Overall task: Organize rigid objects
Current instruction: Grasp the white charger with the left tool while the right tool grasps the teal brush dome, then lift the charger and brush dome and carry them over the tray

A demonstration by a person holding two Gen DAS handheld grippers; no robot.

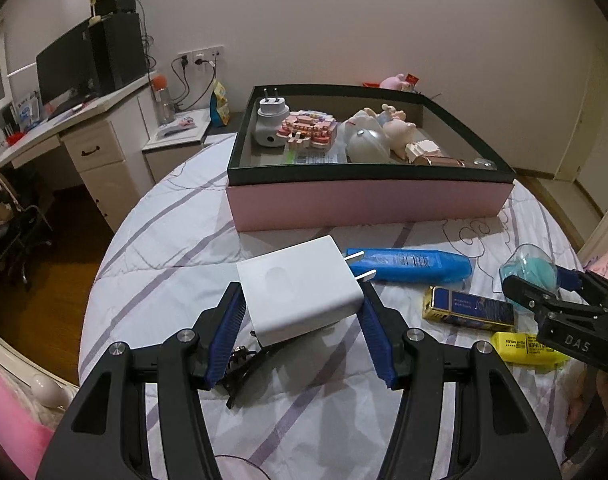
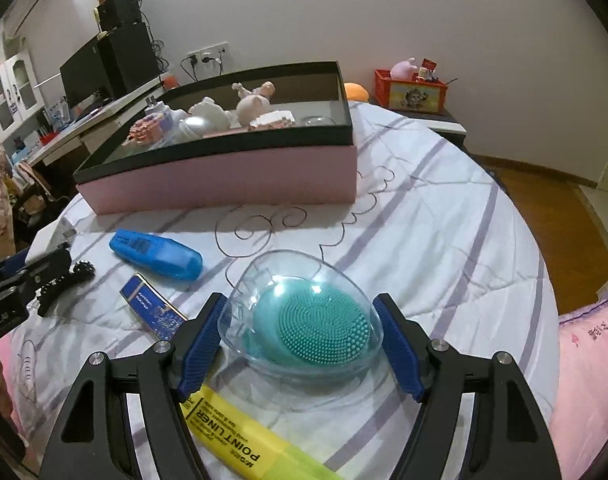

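Charger [image 1: 300, 286] feels light, stiff and a bit slick; my left gripper [image 1: 302, 304] pinches its flat sides, right gripper [image 2: 300, 330] clamps the brush case [image 2: 304, 316].

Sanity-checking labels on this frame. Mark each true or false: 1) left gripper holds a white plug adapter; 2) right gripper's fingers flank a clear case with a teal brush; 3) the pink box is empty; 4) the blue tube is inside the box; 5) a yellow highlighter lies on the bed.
1) True: the left gripper clamps the white plug adapter.
2) True: the right gripper flanks the clear case.
3) False: the pink box already holds figurines and another plug.
4) False: the blue tube lies on the bed.
5) True: yellow highlighter.
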